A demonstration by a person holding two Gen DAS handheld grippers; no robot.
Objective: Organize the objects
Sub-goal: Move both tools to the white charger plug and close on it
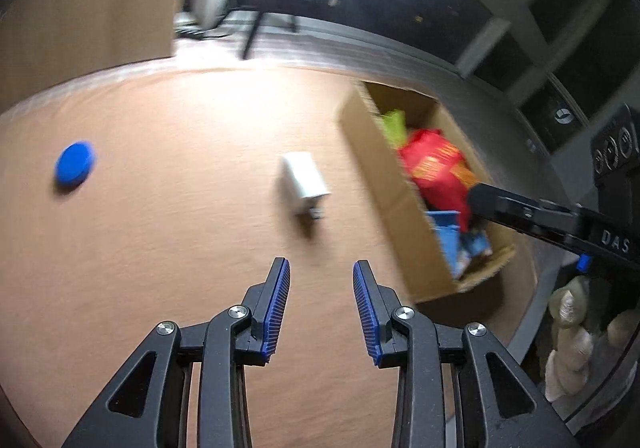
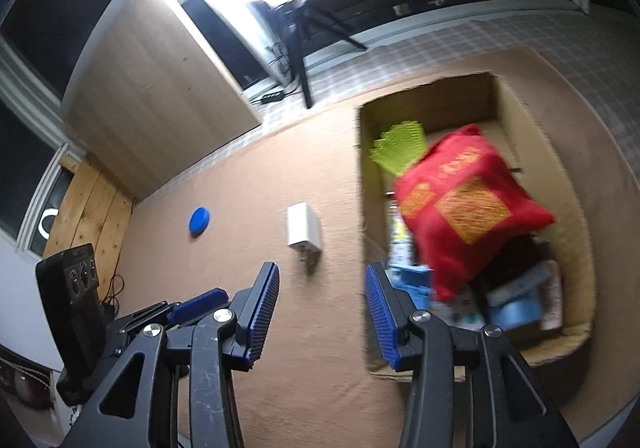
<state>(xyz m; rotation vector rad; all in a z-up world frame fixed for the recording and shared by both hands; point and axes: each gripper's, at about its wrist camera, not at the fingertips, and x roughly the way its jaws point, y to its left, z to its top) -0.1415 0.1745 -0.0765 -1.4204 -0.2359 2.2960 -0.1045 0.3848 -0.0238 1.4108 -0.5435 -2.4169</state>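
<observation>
Both wrist views look down over the bench (image 1: pixel 160 248), sharing the box (image 1: pixel 384 215), white charger (image 2: pixel 304 226) and blue disc (image 2: pixel 201 220).

From my right wrist view, the box (image 2: pixel 560 183) sits on the table (image 2: pixel 240 207) at right, with a bag (image 2: pixel 468 207) lying in it (atop other items). Left of it lies the charger (image 2: pixel 303 226), and farther left the disc (image 2: pixel 201 220).

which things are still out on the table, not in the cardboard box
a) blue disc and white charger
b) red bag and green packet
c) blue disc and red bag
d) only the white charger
a: the blue disc and white charger lie on the bare table, while the red bag sits in the cardboard box.
</observation>
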